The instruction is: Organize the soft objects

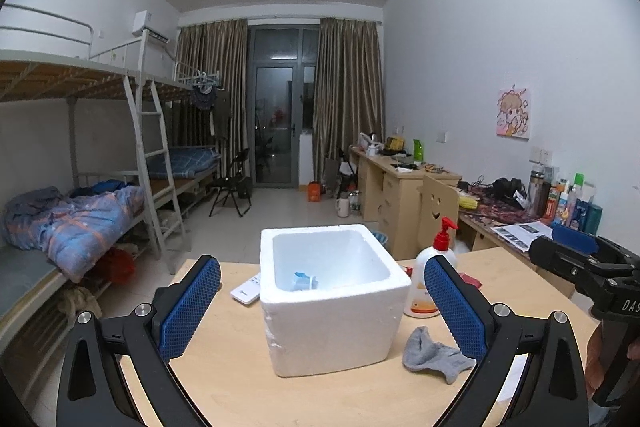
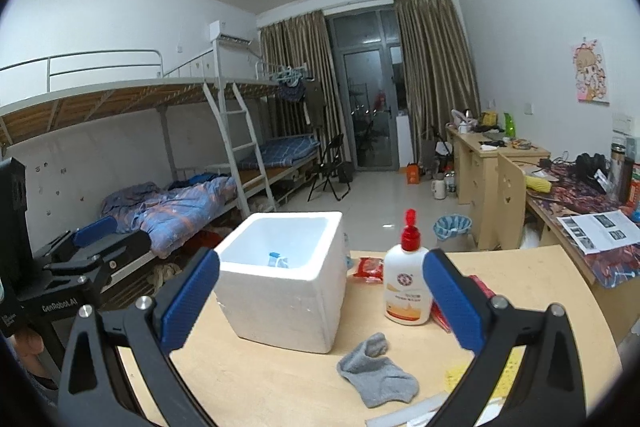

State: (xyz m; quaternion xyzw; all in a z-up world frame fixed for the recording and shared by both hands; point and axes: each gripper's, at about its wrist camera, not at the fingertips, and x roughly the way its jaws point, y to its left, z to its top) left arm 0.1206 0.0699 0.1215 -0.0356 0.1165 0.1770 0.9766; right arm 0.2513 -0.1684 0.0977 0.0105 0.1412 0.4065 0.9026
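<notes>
Both claws wide open, empty: left gripper, right gripper. Sock at box's 5 o'clock. Risk: snagging bottle, toppling it.

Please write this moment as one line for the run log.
left tongs: open, empty | right tongs: open, empty | grey sock: on table, beside foam box | stage: before grasp
</notes>
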